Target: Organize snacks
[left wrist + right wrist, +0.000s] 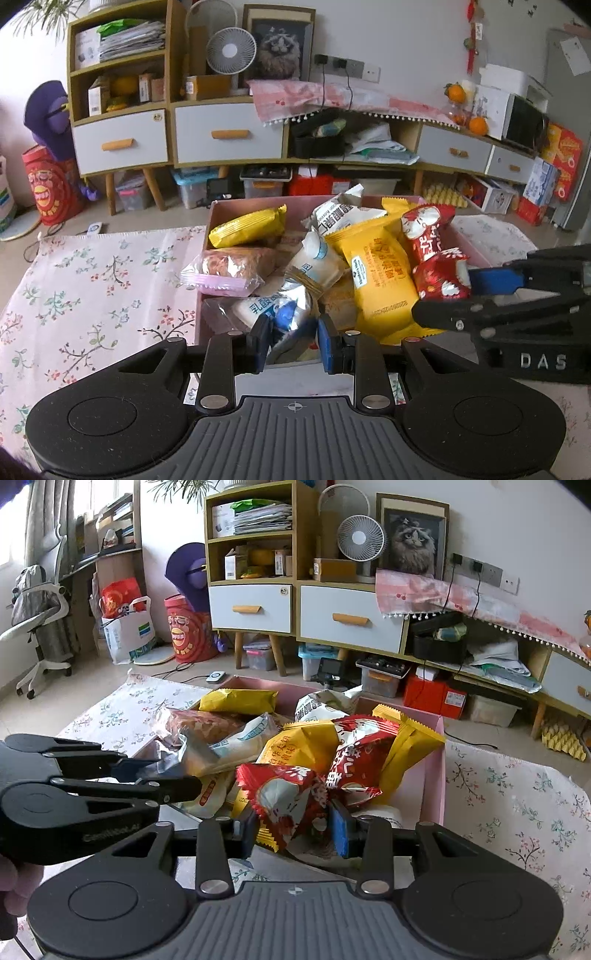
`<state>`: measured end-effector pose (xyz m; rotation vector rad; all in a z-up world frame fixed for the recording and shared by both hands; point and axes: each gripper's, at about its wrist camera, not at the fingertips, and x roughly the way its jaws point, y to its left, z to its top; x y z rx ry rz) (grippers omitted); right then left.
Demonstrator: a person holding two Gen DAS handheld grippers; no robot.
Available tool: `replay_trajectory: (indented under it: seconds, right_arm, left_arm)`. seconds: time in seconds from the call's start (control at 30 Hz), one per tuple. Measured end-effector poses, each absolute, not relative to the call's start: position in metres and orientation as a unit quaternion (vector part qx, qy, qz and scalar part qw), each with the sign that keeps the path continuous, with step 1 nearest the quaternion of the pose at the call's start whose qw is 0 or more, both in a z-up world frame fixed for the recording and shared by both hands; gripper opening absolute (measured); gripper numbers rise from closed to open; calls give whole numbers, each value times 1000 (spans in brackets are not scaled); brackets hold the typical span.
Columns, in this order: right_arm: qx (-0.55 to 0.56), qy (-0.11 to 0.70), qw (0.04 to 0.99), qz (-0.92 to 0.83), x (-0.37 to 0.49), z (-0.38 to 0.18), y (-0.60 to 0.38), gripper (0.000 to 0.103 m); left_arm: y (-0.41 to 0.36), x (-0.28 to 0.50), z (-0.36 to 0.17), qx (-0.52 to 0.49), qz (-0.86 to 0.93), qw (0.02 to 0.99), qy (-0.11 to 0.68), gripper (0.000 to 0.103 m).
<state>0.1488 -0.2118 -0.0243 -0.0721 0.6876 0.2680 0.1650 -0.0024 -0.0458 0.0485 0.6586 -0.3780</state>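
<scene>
Snack sorting over a flower-printed tablecloth (92, 280): at left, the left gripper (291, 341) reaches into the near edge of the pink cardboard box (218, 214), its blue-padded jaws closed on a silver-and-blue foil snack packet (284, 314) at the front of the heap. In the middle of the box lie a large yellow snack bag (384, 273) and other wrapped snacks. At right, the right gripper (293, 829) clamps a red-and-white crinkled snack packet (288, 801) at the box's near right side, beside a second red packet (358, 753).
</scene>
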Motion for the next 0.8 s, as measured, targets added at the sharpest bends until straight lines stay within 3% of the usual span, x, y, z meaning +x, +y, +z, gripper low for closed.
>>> replay_trajectory:
  seconds: [0.17, 0.27, 0.57, 0.63, 0.8]
  right_arm:
    - [-33, 332, 933, 134, 146, -22, -212, 24]
    - [-26, 325, 937, 128, 147, -17, -214, 34]
    - [1, 315, 940, 129, 148, -10, -222, 38]
    - [2, 312, 941, 132, 147, -8, -222, 40]
    - [1, 303, 943, 137, 143, -1, -223, 51]
  left_arm:
    - [-3, 164, -44, 27, -188, 928, 321, 28]
    - [-4, 162, -42, 32, -189, 927, 322, 30]
    - [-4, 159, -37, 30, -187, 929, 318, 50]
    - [-5, 159, -36, 33, -187, 929, 318, 52]
    - [-6, 153, -30, 39, -187, 929, 316, 68]
